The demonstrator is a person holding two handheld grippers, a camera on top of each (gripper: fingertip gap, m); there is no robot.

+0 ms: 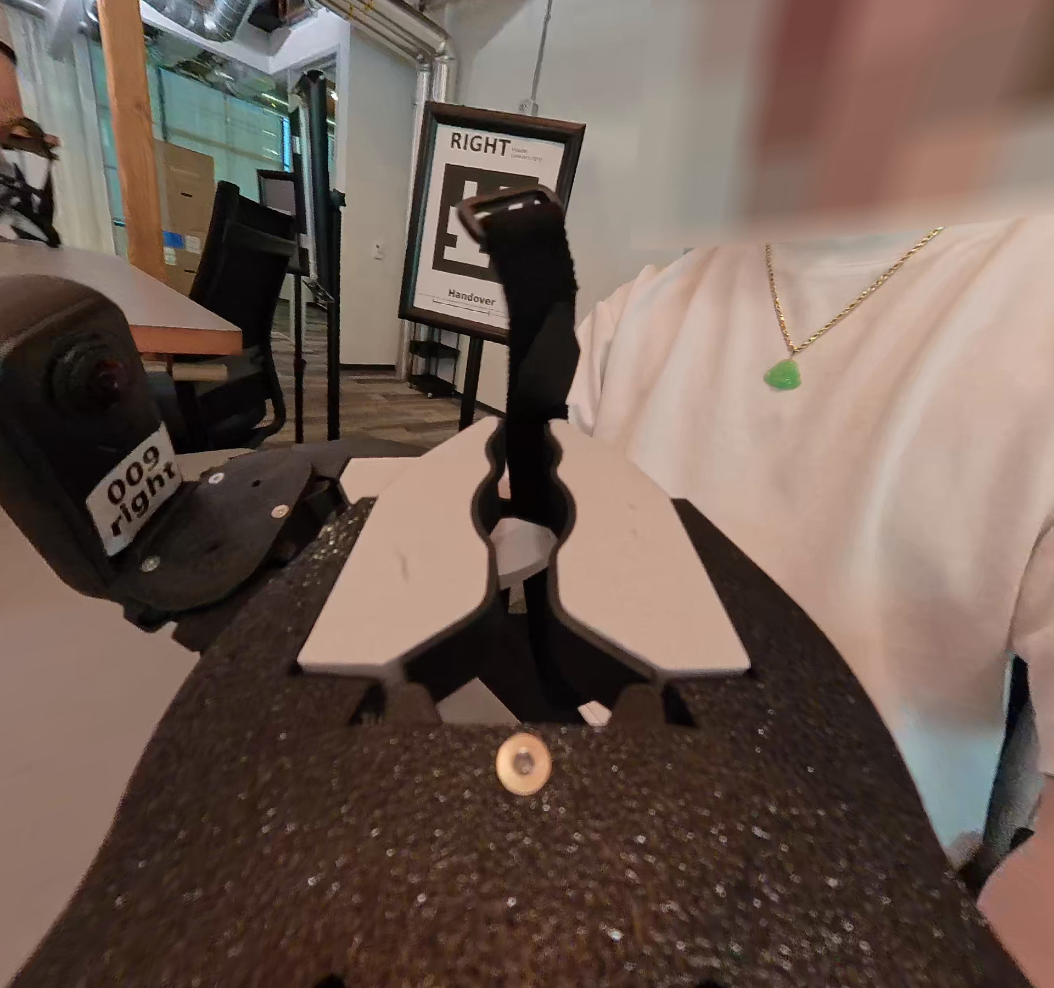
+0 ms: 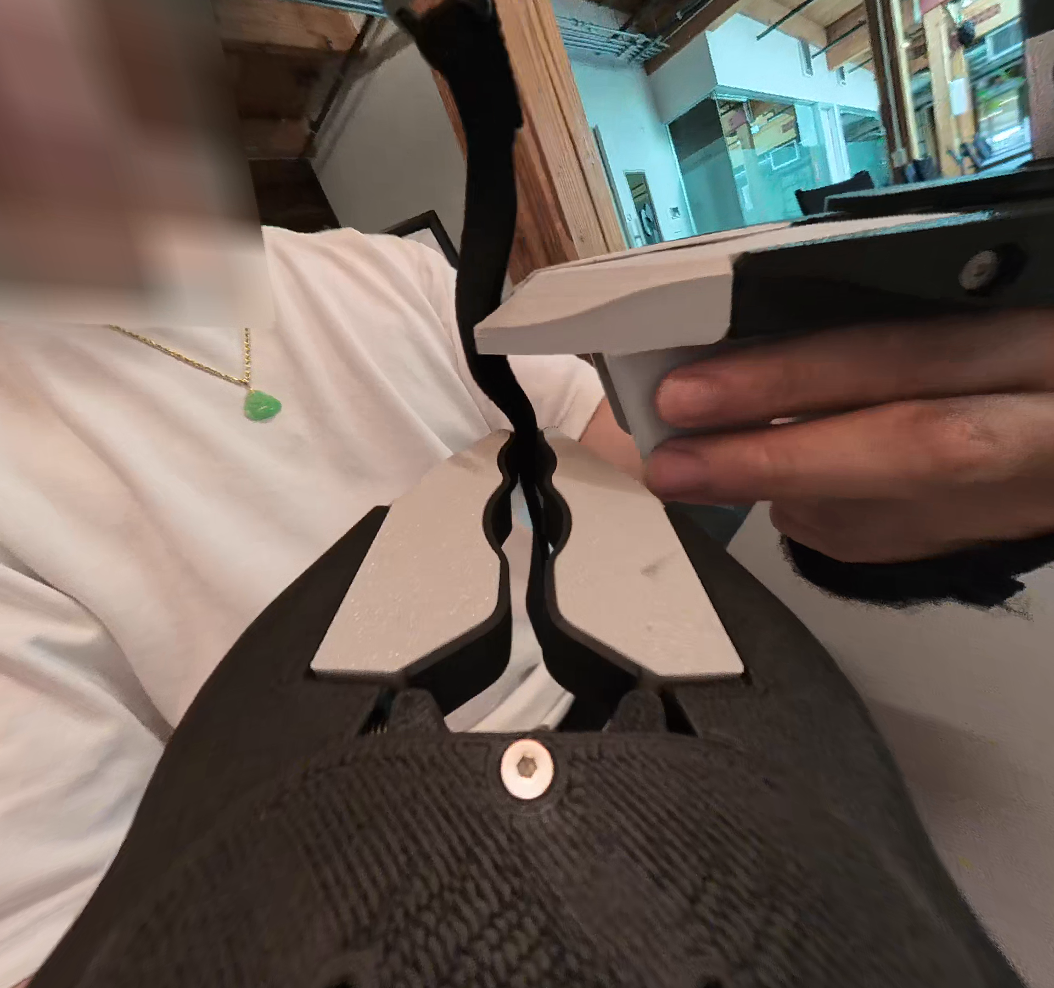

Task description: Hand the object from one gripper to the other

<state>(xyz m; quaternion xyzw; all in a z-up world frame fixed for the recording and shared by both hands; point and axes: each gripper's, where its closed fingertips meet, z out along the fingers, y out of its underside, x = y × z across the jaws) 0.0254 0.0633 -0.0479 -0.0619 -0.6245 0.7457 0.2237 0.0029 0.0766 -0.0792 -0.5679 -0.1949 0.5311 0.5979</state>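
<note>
I see a black strap (image 1: 533, 333) standing up between my two grippers. My left gripper (image 1: 523, 447) has its two pale fingers (image 1: 422, 538) closed on the strap near their tips, and the strap rises out of them and bends a little. At the top of the strap there is a dark plastic buckle (image 1: 507, 207). My right gripper (image 2: 527, 450) is clenched on the same strap too, with the strap pinched between its fingertips and running down the narrow gap between them. From the right wrist view, the left gripper (image 2: 496, 327) comes in from the side, just above the right one, and its tip touches the strap. A hand (image 2: 844, 436) is wrapped around the left gripper's handle. Behind the strap is a person in a white shirt (image 1: 798, 504) with a gold chain and a green pendant (image 1: 782, 376). Farther back stands a framed sign (image 1: 490, 219) on a stand, near a wooden post (image 1: 122, 105).
</note>
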